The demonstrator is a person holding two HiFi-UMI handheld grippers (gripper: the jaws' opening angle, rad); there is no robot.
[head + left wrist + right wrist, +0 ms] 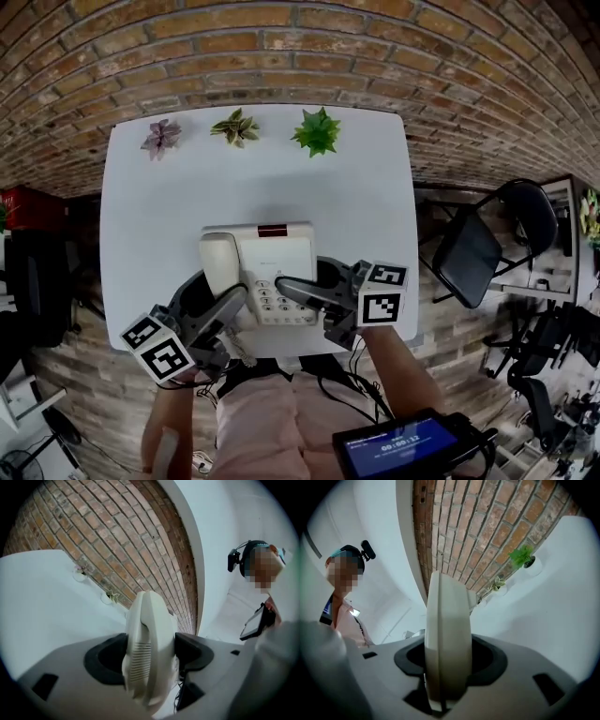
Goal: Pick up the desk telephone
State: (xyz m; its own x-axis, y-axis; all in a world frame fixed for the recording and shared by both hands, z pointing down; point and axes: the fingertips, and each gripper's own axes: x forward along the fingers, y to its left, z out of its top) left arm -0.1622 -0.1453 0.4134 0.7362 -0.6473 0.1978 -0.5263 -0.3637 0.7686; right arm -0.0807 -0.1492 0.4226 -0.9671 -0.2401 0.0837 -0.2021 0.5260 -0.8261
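Left gripper [234, 298]: jaws partly spread, clamped on cream handset [147, 639] lying on left side of desk telephone [274, 255]. Right gripper [283, 285]: jaws narrower, clamped on right side of desk telephone. Telephone held between both grippers, over near edge of white table [169, 206]. Three small potted plants [235, 127] along table's far edge; brick wall [281, 47] beyond.

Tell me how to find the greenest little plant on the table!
Look at the white table in front of the brick wall. Three little plants stand in a row along its far edge, by the wall. The greenest plant is at the right end, bright and spiky, while the middle plant is pale and streaky and the left plant purplish.
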